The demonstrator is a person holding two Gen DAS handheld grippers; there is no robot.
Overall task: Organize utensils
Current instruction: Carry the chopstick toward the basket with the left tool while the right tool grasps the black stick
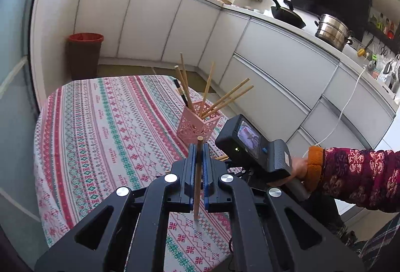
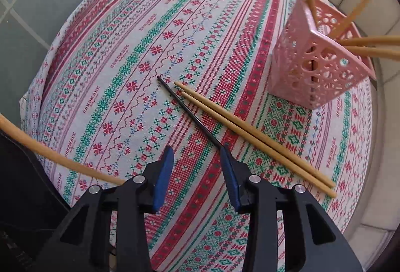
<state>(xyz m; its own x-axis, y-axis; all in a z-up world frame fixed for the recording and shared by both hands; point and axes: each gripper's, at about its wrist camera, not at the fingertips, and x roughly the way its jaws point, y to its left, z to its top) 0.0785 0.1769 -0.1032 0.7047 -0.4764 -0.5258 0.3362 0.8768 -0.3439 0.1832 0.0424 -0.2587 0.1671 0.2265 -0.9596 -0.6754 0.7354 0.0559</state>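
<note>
My left gripper (image 1: pixel 199 148) is shut on a wooden chopstick (image 1: pixel 197 184), which stands upright between the blue pads above the patterned tablecloth (image 1: pixel 100 122). Beyond it a pink perforated basket (image 1: pixel 197 128) holds several chopsticks. In the right wrist view my right gripper (image 2: pixel 197 149) points down at the cloth, open, with nothing between its pads. A black chopstick (image 2: pixel 187 112) lies on the cloth, its near end by the right finger. Two wooden chopsticks (image 2: pixel 250 134) lie side by side just right of it. The pink basket (image 2: pixel 312 67) stands at the upper right.
A person's hand in a patterned sleeve (image 1: pixel 350 177) holds the right device at the table's right edge. A red-lined bin (image 1: pixel 85 54) stands on the floor beyond the table. White cabinets (image 1: pixel 275 54) run along the right, with a wok and steamer pot on top.
</note>
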